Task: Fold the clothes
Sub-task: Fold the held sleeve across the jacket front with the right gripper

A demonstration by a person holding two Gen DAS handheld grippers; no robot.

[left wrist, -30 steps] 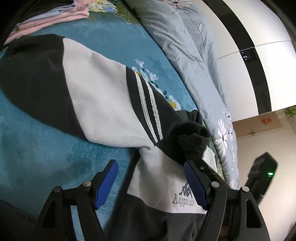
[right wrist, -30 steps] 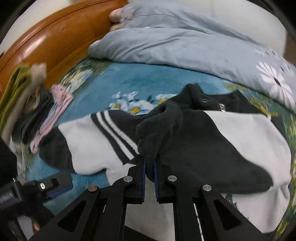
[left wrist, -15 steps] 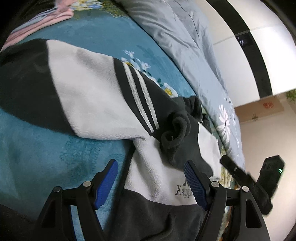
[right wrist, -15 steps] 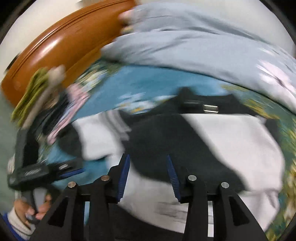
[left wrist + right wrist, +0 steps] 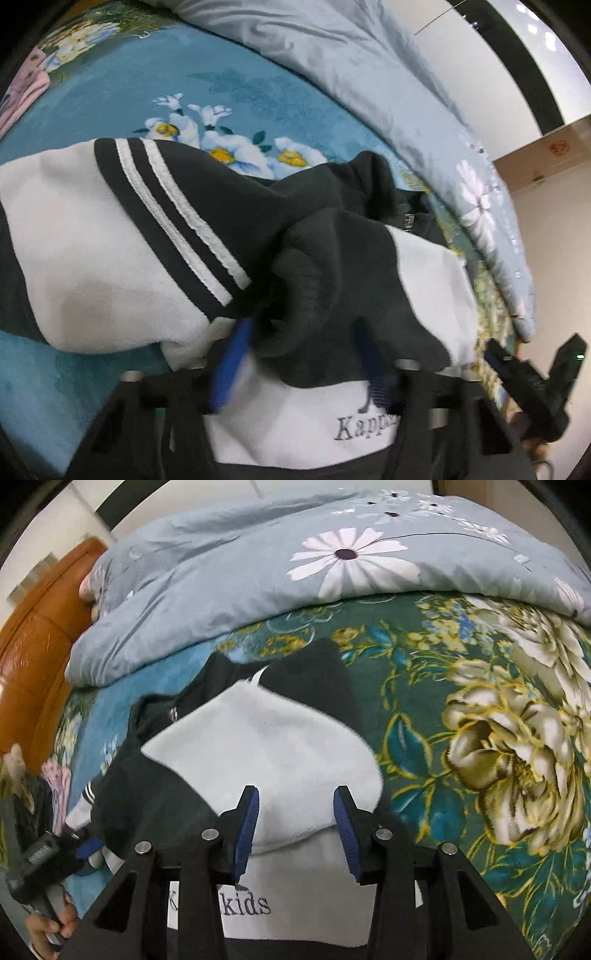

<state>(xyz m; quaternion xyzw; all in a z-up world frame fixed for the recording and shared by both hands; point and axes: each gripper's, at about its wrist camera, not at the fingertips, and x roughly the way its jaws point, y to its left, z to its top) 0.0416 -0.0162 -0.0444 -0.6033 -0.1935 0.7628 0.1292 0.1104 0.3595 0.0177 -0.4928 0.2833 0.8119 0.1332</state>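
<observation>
Bed covering: a teal floral blanket is spreading across both views, bright blue with white-and-yellow flowers on the left wrist side, dark green with large cream peonies on the right wrist side.

Duvet: a grey-blue duvet printed with white daisies is lying bunched along the far edge of the blanket. An orange-brown headboard is standing beyond it at the left.

Garment: a black-and-white fleece jacket is lying on the blanket in the middle of both views, collar pointing towards the duvet. One sleeve, white with two white stripes on a black band, is lying folded across the chest, its dark ribbed cuff resting near the embroidered lettering. The opposite sleeve is lying folded over the front in the right wrist view.

Stack: folded clothes, pink among them, are sitting at the left margin, well apart from the jacket.

Left gripper: its blue fingers are standing apart on either side of the ribbed cuff; motion blur is smearing them, so contact with the cloth probably cannot be judged. A hand is holding its handle.

Right gripper: its blue pads are standing parted, empty, over the rounded white edge of the folded sleeve.
</observation>
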